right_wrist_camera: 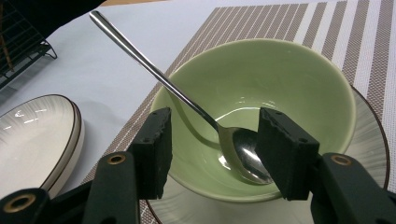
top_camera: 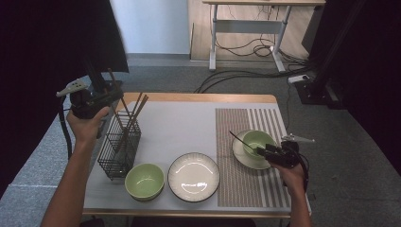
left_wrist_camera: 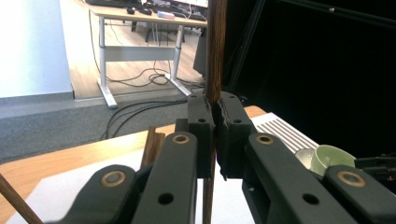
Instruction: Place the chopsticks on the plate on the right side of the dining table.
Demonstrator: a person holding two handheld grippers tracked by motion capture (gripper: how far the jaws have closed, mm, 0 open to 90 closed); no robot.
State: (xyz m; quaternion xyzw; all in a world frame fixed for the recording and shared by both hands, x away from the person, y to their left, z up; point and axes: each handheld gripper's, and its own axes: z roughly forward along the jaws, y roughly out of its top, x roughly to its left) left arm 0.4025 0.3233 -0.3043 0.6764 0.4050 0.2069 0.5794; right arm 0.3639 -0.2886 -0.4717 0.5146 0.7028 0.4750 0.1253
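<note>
One chopstick (left_wrist_camera: 215, 51) stands upright, clamped in the left gripper (left_wrist_camera: 215, 135) above the rack (top_camera: 119, 146) — right gripper (right_wrist_camera: 212, 149) gapes, empty, over the bowl (right_wrist_camera: 285, 79).

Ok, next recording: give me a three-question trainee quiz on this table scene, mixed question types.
1. True or false: the left gripper is shut on a wooden chopstick.
2. Where does the metal spoon lie? A) on the white plate; B) in the green bowl on the saucer; C) in the wire basket.
3. Fill in: the right gripper has its jaws ____ on either side of the spoon's head, not pressing it.

Key: 1 true; 2 B; 3 open.
</note>
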